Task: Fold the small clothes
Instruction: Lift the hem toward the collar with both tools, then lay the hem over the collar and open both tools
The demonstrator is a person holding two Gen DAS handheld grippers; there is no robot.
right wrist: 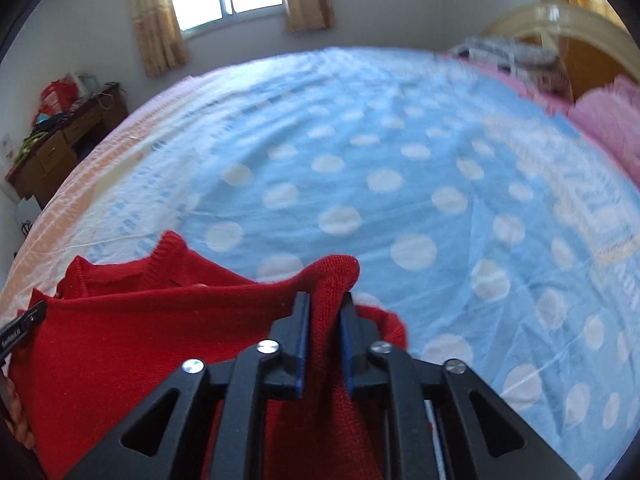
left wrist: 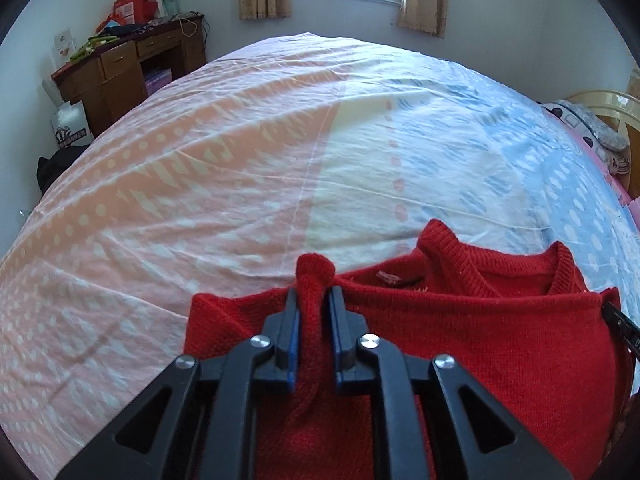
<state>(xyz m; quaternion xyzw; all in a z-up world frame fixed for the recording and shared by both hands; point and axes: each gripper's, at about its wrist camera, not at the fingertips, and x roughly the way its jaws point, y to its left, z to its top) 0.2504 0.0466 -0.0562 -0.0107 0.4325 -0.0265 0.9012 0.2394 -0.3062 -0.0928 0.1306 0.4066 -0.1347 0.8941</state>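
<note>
A small red knit sweater [left wrist: 480, 336] hangs between my two grippers above the bed; its ribbed neck opening faces up. My left gripper [left wrist: 314, 294] is shut on a bunched fold of the sweater's left edge. In the right wrist view the same sweater [right wrist: 140, 340] spreads to the left, and my right gripper [right wrist: 326, 300] is shut on a fold of its right edge. The tip of the other gripper shows at each view's side edge [left wrist: 622, 324] [right wrist: 20, 332].
The bed [left wrist: 240, 168] carries a sheet that is pink with white marks on the left and blue with white dots on the right [right wrist: 400, 180]. A cluttered wooden desk [left wrist: 132, 64] stands at the far left wall. Pillows and a headboard [right wrist: 560, 40] are at the right.
</note>
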